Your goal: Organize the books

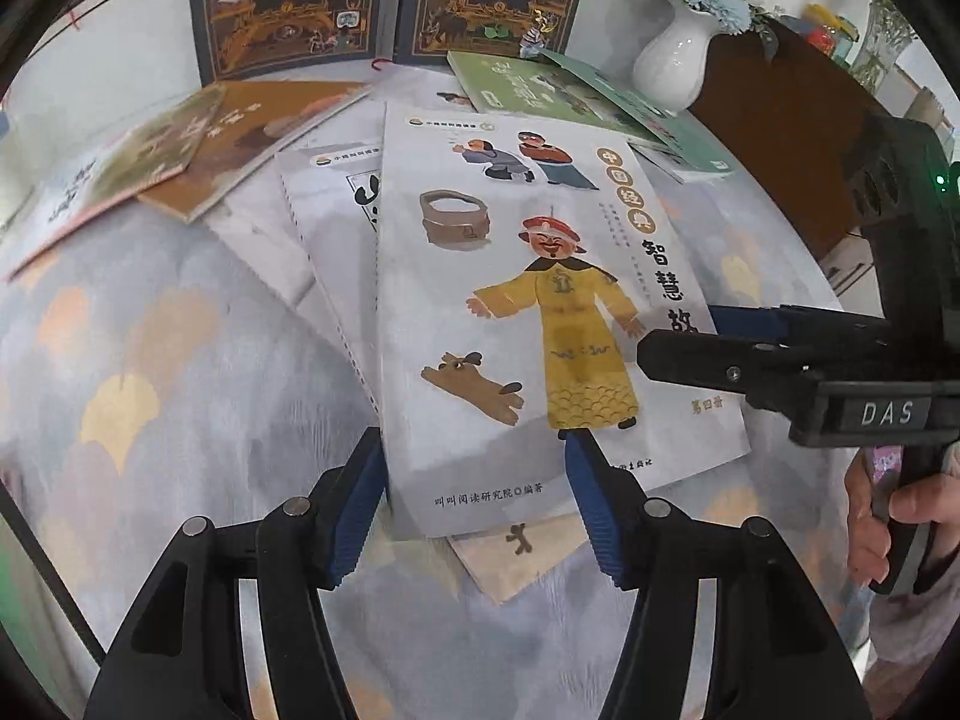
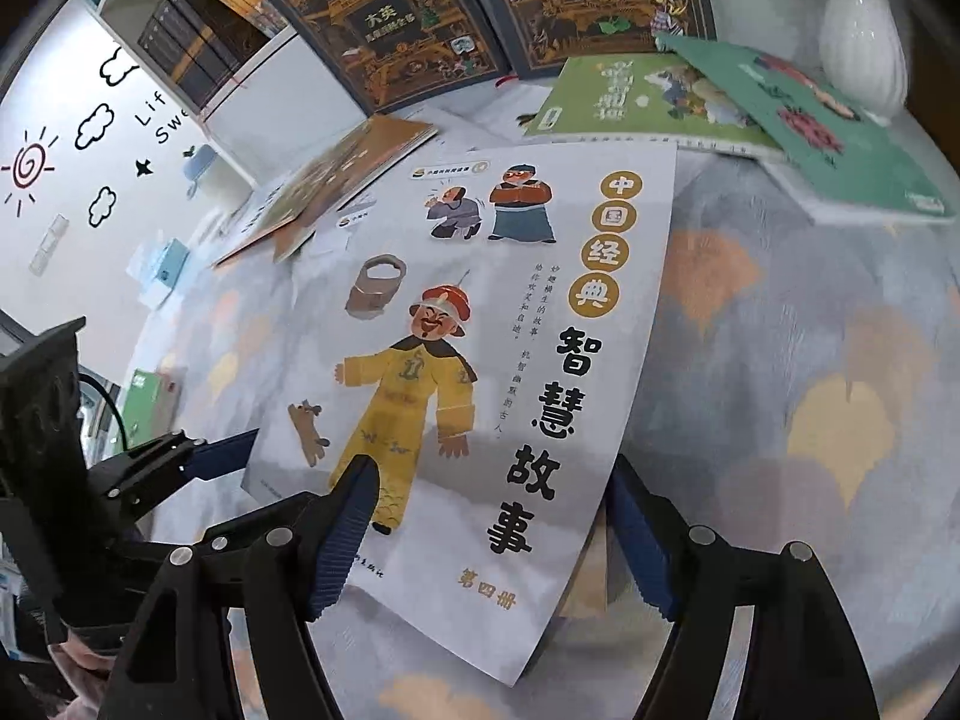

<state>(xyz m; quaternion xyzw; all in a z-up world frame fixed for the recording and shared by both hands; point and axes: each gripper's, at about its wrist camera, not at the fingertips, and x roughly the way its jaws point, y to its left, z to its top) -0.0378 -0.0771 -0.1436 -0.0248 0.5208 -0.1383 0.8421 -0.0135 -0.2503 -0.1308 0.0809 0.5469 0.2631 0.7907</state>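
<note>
Two grippers bracket the white storybook (image 2: 480, 360) lying flat on the patterned tablecloth (image 2: 810, 390), bare cloth free along its right edge; left gripper (image 1: 477, 504) straddles its near edge, right gripper (image 2: 492, 546) its bottom right corner, both parted, gripping nothing visible

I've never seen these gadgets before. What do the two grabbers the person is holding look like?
Both are black plastic. The left gripper and right gripper each have two fingers with ribbed blue pads and silver rivets. The right one carries a "DAS" label and a small green light.
</note>
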